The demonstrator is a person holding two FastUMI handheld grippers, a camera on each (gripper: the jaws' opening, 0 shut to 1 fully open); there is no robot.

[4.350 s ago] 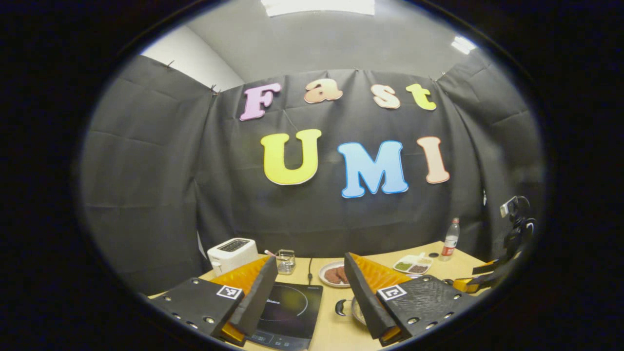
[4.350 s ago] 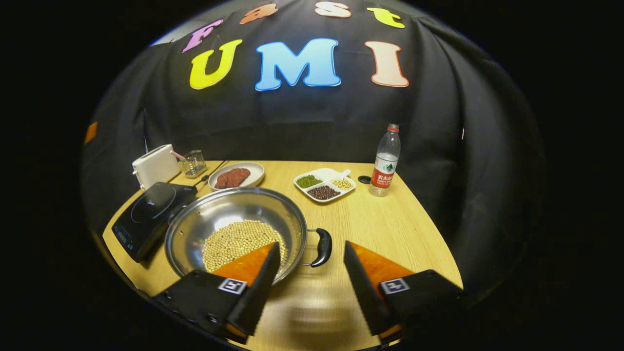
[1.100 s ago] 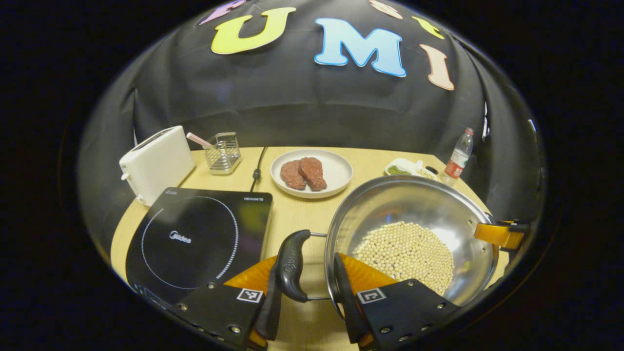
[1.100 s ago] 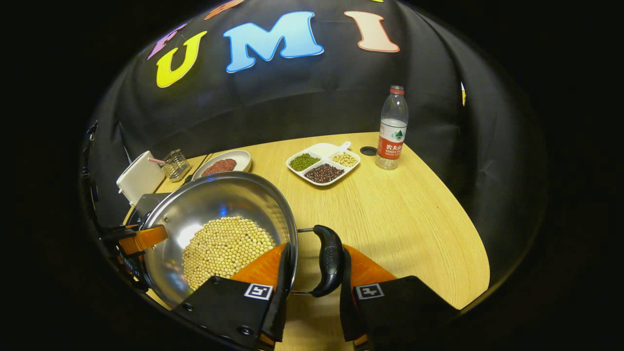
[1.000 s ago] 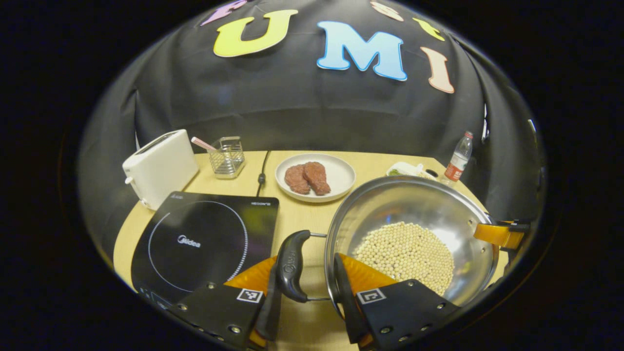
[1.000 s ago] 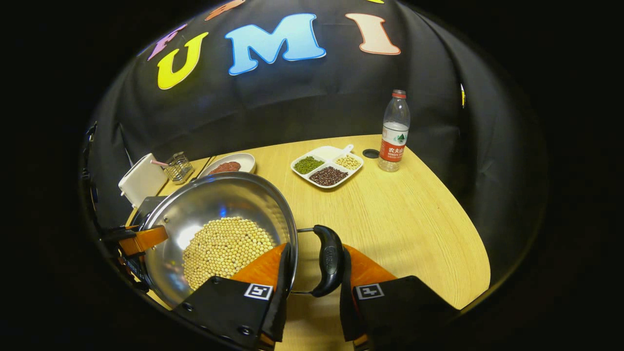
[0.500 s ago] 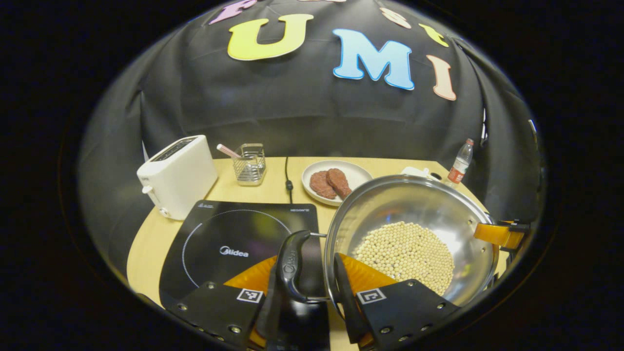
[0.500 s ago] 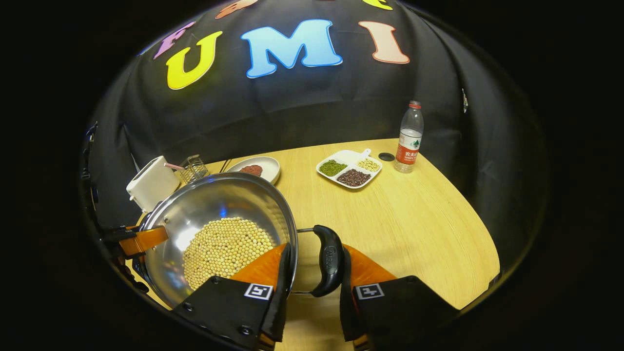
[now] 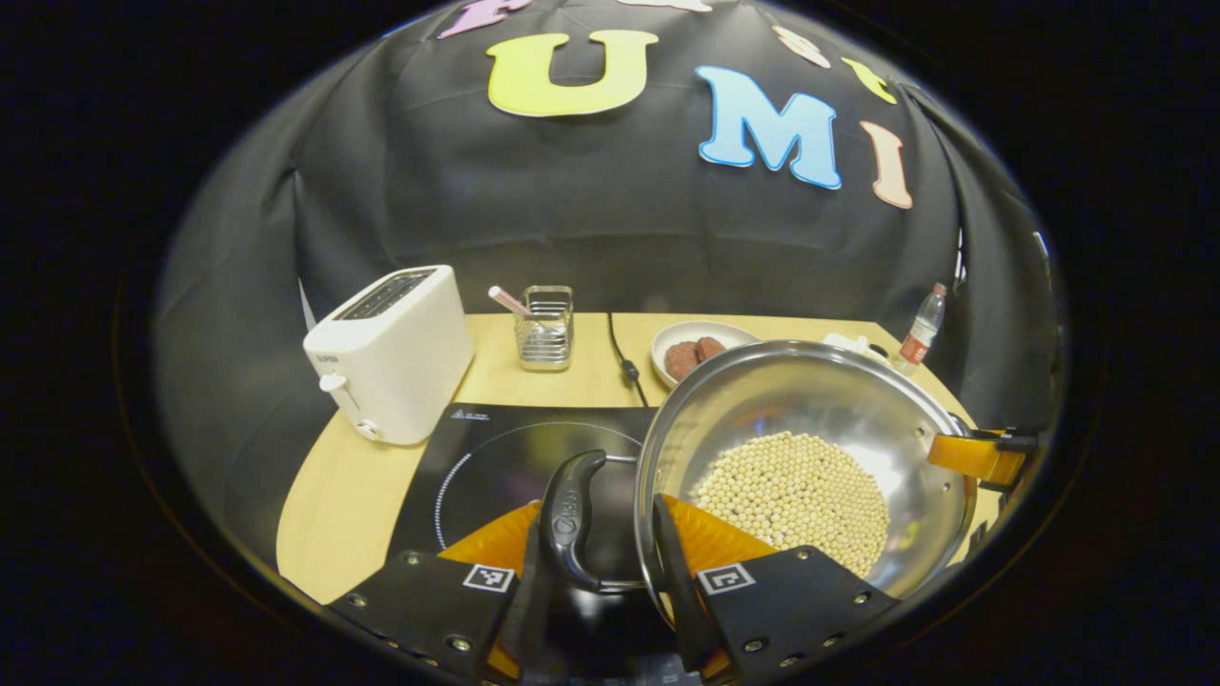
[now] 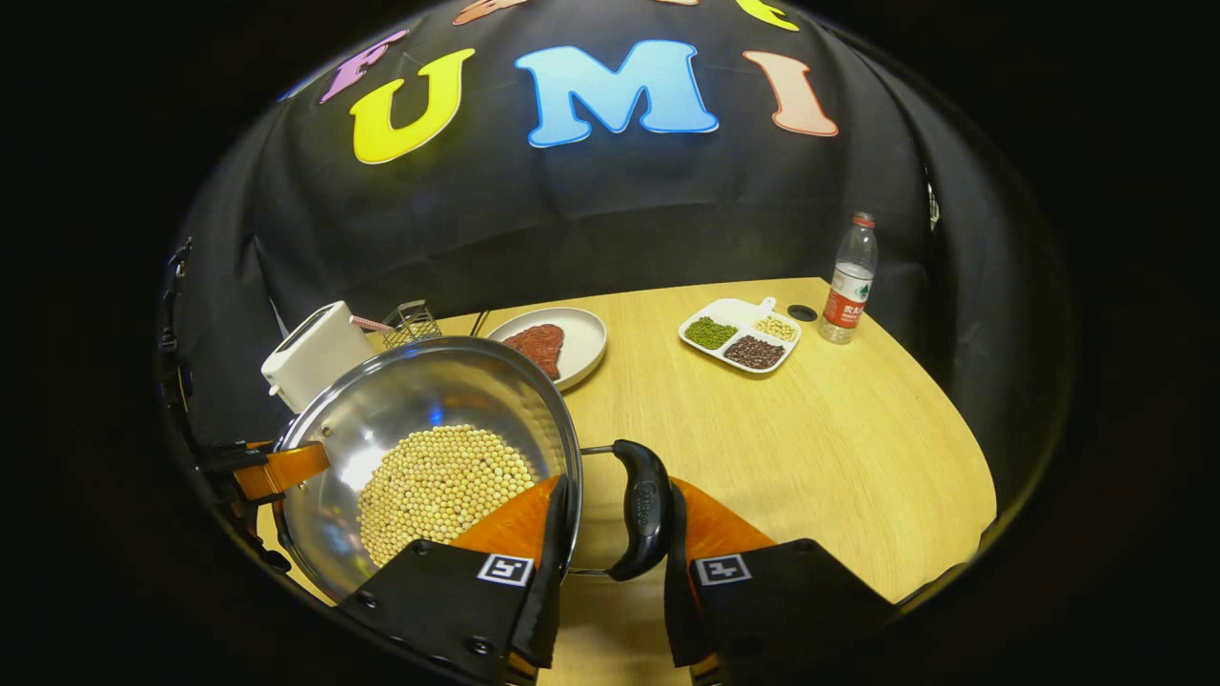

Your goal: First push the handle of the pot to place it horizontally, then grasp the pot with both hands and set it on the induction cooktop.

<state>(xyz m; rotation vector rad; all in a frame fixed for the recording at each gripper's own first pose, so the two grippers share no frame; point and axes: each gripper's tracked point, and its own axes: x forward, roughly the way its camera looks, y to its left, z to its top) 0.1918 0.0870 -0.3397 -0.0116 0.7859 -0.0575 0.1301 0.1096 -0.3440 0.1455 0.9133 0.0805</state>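
I hold a steel pot (image 9: 810, 419) of pale soybeans (image 9: 791, 491) by its two black side handles. My left gripper (image 9: 610, 534) is clamped across the near handle (image 9: 569, 519) in the left gripper view, one finger outside the handle, the other inside the rim. My right gripper (image 10: 610, 519) is closed the same way on the opposite handle (image 10: 643, 510) in the right gripper view. The pot, shiny and shallow with a wide rolled rim, hangs partly over the black induction cooktop (image 9: 496, 457); whether it touches the glass, I cannot tell.

On the wooden table (image 10: 839, 448) behind it stand four other containers. One white plate (image 10: 581, 348) carries reddish meat (image 10: 541, 338), seen as two pieces in the left gripper view. One white divided tray (image 10: 743, 338) has three compartments: green beans, dark red beans and pale beans. One wire basket (image 9: 545, 324) holds a pink-tipped stick. One clear plastic bottle (image 10: 848, 276) with a red cap stands just beside the tray. One white toaster (image 9: 396, 353) sits at the cooktop's far left corner.
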